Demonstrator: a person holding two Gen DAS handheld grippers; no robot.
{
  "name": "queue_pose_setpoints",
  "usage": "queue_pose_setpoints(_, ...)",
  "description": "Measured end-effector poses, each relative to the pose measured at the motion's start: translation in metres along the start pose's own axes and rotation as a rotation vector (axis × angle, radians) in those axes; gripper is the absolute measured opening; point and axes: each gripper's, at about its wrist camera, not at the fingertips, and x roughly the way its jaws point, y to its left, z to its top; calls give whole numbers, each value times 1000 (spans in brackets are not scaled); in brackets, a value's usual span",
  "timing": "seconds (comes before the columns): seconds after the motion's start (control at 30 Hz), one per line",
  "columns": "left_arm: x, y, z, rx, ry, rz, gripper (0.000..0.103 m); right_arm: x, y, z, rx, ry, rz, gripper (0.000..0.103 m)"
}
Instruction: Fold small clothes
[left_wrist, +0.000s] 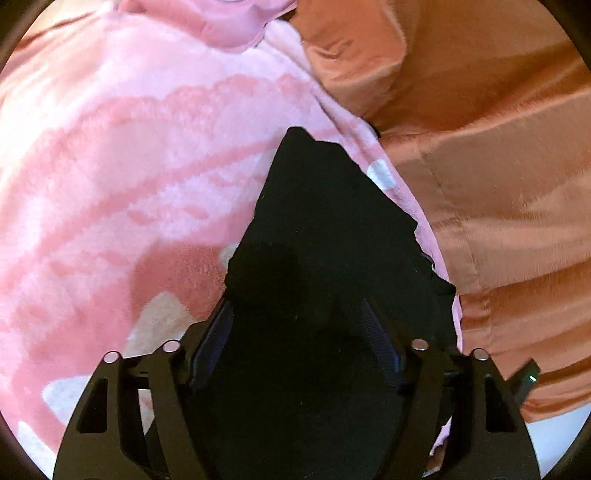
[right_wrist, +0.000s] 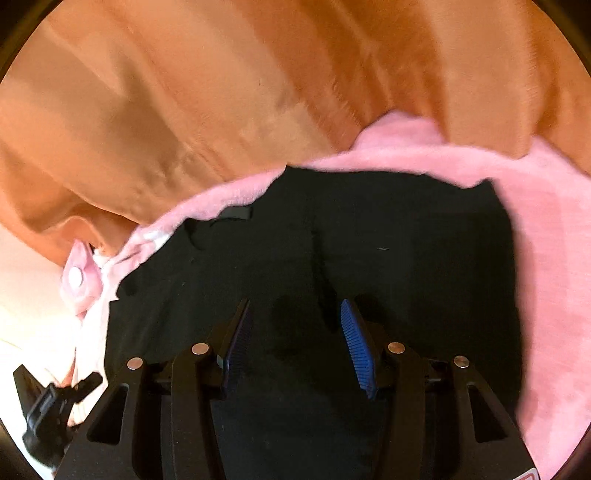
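A small black garment (left_wrist: 325, 221) lies on a pink patterned fleece blanket (left_wrist: 129, 166). In the left wrist view my left gripper (left_wrist: 299, 310) is open just above the garment, its blue-padded fingers spread and dark against the cloth. In the right wrist view the same black garment (right_wrist: 369, 240) spreads wide and flat on the pink blanket (right_wrist: 546, 277). My right gripper (right_wrist: 295, 314) is open right over it, with blue ribbed pads (right_wrist: 354, 343) apart and nothing between them.
Orange-brown bedding (left_wrist: 480, 129) lies bunched to the right of the blanket and fills the far side in the right wrist view (right_wrist: 184, 92). The other gripper (right_wrist: 51, 406) shows at the lower left of the right wrist view.
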Motion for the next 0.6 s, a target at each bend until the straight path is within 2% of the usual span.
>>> queue_pose_setpoints(0.03,2,-1,2,-4,3,1,54,10,5,1,-1,23,13,17)
queue_pose_setpoints(0.07,4,-1,3,10,2,14,36,13,10,1,-12,41,31,4)
queue_pose_setpoints(0.1,6,-1,6,28,0,30,23,10,16,2,-22,35,52,4)
queue_pose_setpoints(0.13,7,-2,7,46,-4,36,6,-6,27,4,-50,-17,91,4)
queue_pose_setpoints(0.23,2,-1,13,67,-33,57,6,-71,36,11,-100,-149,191,4)
queue_pose_setpoints(0.3,2,-1,12,96,-29,67,6,-103,22,9,-135,-216,157,3)
queue_pose_setpoints(0.33,4,-1,10,103,-18,81,6,-103,11,5,-163,-213,74,3)
queue_pose_setpoints(0.37,7,0,8,99,-6,82,6,-92,-2,0,-170,-171,10,3)
queue_pose_setpoints(0.43,12,-1,2,95,6,93,6,-61,-38,-18,-107,-45,-50,3)
queue_pose_setpoints(0.5,10,-8,-2,129,-26,122,6,-52,-48,-25,-57,-5,-32,3)
queue_pose_setpoints(0.6,1,-18,-4,175,-73,154,6,-83,-20,-12,-123,-101,39,3)
